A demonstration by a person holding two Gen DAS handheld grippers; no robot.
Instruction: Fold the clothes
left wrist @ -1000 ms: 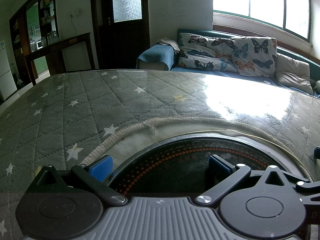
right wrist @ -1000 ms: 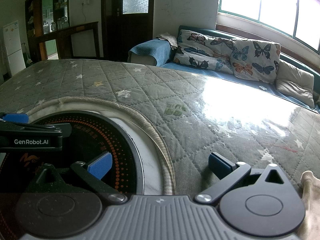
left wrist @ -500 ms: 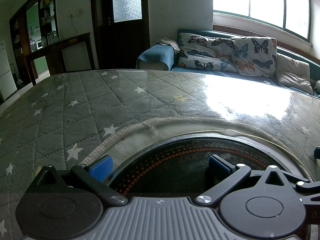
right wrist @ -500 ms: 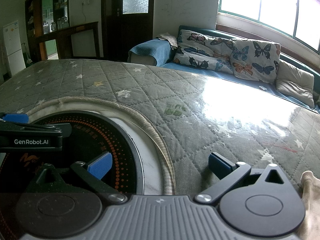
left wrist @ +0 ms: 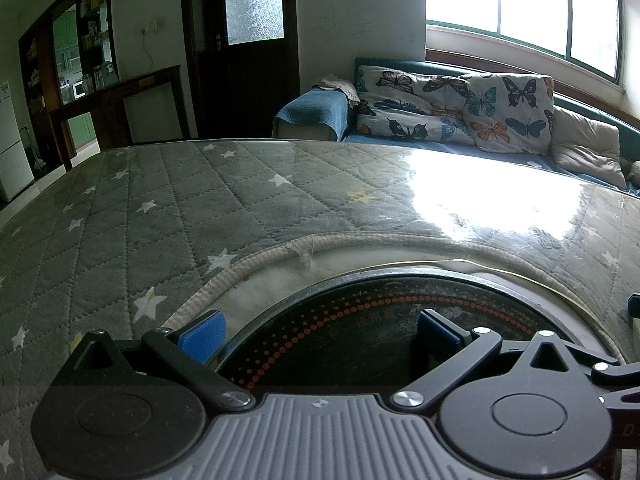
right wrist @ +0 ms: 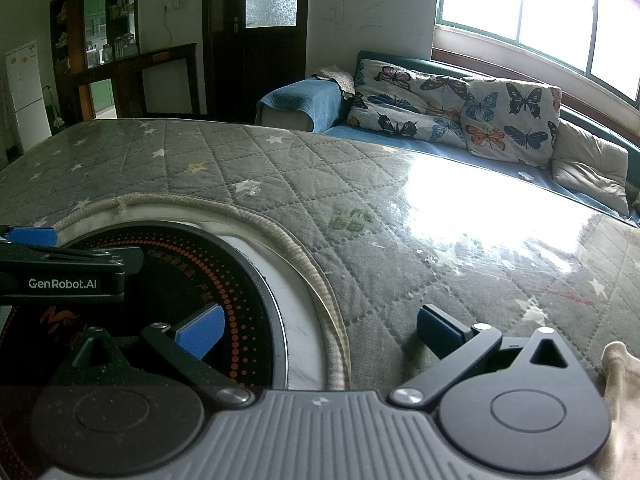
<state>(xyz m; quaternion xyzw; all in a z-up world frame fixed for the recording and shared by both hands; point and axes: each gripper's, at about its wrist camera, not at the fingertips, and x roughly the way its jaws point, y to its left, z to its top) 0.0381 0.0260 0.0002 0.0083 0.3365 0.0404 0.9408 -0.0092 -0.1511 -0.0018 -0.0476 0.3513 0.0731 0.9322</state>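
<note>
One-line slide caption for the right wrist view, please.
Open right gripper hovering over a grey star-quilted table cover, round black induction hob inset at left, beige cloth at the right edge.

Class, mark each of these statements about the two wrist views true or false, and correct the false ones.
1. The left gripper is open with nothing between its fingers. True.
2. The right gripper is clamped on a shirt. False: it is open and holds nothing.
3. A piece of beige cloth lies at the right edge of the right wrist view. True.
4. The quilted cover is plain red. False: it is grey-green with stars.
5. The cushions on the sofa show butterflies. True.
6. The round black cooktop lies on the sofa. False: it is set into the quilted cover.
</note>
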